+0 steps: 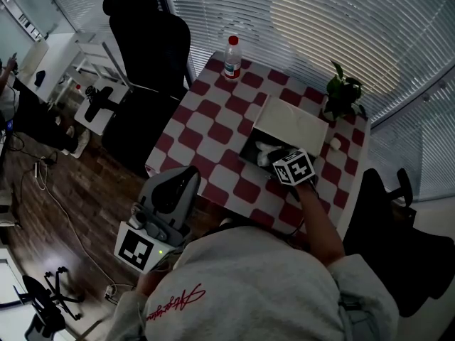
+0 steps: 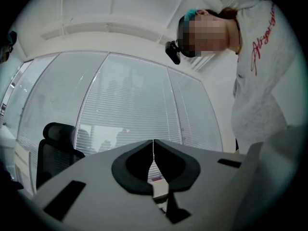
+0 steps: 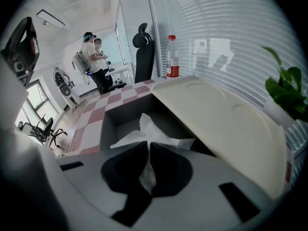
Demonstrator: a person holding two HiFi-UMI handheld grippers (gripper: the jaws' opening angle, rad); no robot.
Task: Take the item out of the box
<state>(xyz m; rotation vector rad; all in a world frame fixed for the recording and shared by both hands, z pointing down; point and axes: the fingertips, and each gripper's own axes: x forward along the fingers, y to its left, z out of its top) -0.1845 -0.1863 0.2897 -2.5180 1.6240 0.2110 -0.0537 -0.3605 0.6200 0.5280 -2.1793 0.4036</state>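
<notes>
An open dark box (image 1: 247, 155) stands on the red-and-white checked table (image 1: 213, 119), its cream lid (image 1: 292, 122) folded back. In the right gripper view the lid (image 3: 216, 114) leans to the right over the box's wall (image 3: 115, 121). Inside lies a crumpled white tissue (image 3: 144, 131), also seen in the head view as a white tissue (image 1: 266, 150). My right gripper (image 3: 148, 150) reaches down into the box and is shut on a fold of the tissue; from above, the right gripper (image 1: 279, 159) shows under its marker cube. My left gripper (image 1: 173, 190) hangs off the table's near-left side; its jaws (image 2: 153, 150) are shut on nothing.
A plastic bottle with a red cap (image 1: 232, 57) stands at the table's far edge. A potted plant (image 1: 343, 91) sits at the far right corner, near a small white object (image 1: 334, 144). Black office chairs (image 1: 146, 41) flank the table. A person (image 3: 94, 57) stands in the background.
</notes>
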